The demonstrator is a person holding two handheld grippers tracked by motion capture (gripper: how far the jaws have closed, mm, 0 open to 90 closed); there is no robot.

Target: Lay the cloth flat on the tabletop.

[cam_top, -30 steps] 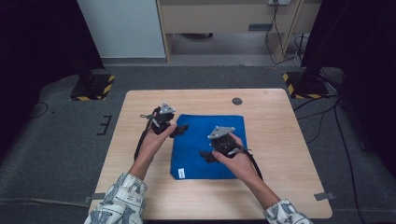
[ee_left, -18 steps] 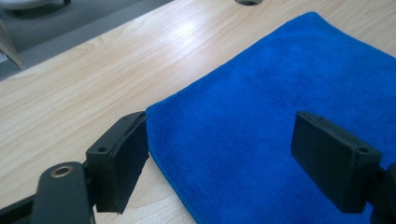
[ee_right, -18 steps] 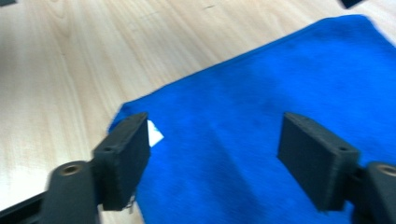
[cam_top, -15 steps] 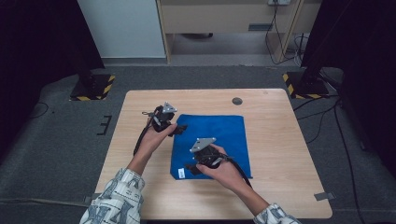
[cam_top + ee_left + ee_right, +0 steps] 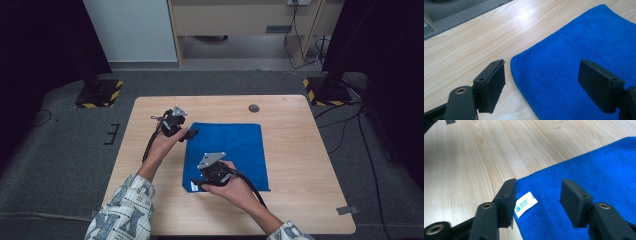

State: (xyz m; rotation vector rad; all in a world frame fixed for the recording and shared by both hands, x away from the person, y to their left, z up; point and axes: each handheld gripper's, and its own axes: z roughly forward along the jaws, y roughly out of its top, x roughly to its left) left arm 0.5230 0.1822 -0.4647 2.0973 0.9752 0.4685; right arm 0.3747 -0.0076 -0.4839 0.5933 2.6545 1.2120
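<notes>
A blue cloth (image 5: 227, 152) lies flat on the wooden table (image 5: 310, 165). My left gripper (image 5: 190, 134) sits at the cloth's far left corner. In the left gripper view (image 5: 544, 85) its jaws stand wide and have just been closing a little, one over bare wood and one over the cloth (image 5: 579, 50), with the corner between them. My right gripper (image 5: 197, 186) is at the near left corner. Its jaws (image 5: 537, 200) have just been closing and straddle the corner with the white label (image 5: 525, 204), and the pads are not pressing on it.
A small dark round spot (image 5: 254, 108) marks the table's far side. Black and yellow striped stand bases (image 5: 97, 95) rest on the floor beyond the far corners. A strip of tape (image 5: 347, 210) sits near the table's near right corner.
My right gripper has moved left and nearer, from over the cloth's middle to its near left corner. The left gripper has stayed at the far left corner.
</notes>
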